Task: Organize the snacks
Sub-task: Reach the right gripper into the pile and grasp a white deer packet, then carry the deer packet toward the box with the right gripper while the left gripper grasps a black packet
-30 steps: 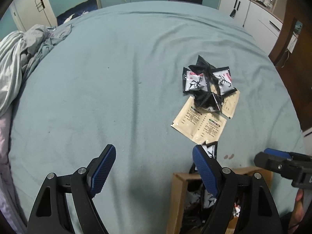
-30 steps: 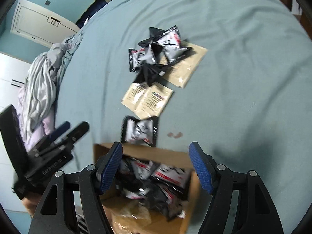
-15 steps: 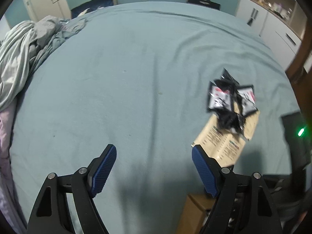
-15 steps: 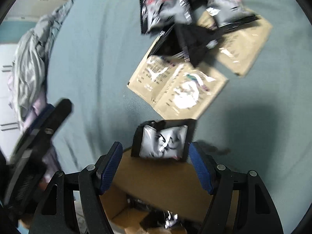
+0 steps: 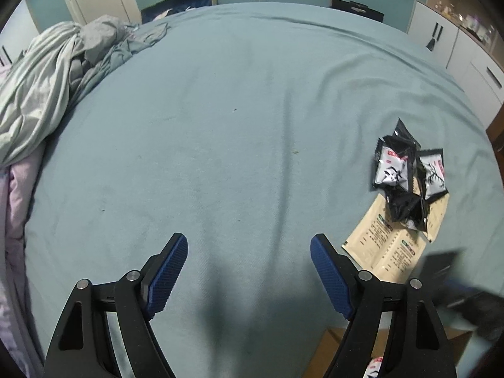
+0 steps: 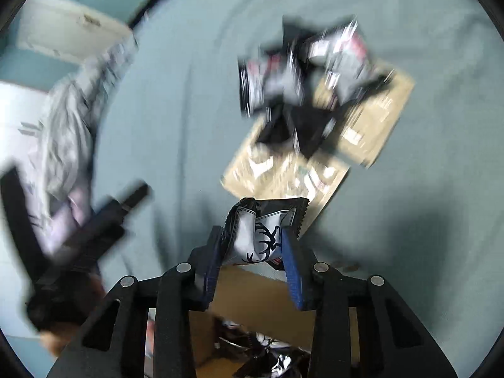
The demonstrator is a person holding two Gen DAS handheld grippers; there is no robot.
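Observation:
My right gripper [image 6: 252, 236] is shut on a black-and-silver snack packet [image 6: 264, 236], held just above the far rim of a cardboard box [image 6: 261, 293] with several packets inside. Beyond it a blurred pile of black packets [image 6: 302, 75] lies on tan sachets [image 6: 289, 176]. My left gripper [image 5: 249, 252] is open and empty over the bare blue bedsheet. In the left wrist view the packet pile [image 5: 406, 173] and tan sachets [image 5: 390, 249] lie to its right, and the box corner [image 5: 327, 356] shows at the bottom right.
A crumpled grey blanket [image 5: 47, 82] lies at the bed's left side. White cabinets [image 5: 466, 47] stand at the far right. The other gripper shows blurred at the left of the right wrist view [image 6: 94, 226].
My right gripper moved forward past the box and closed on the packet that lay by the box's far edge. My left gripper swung left, away from the box, still open.

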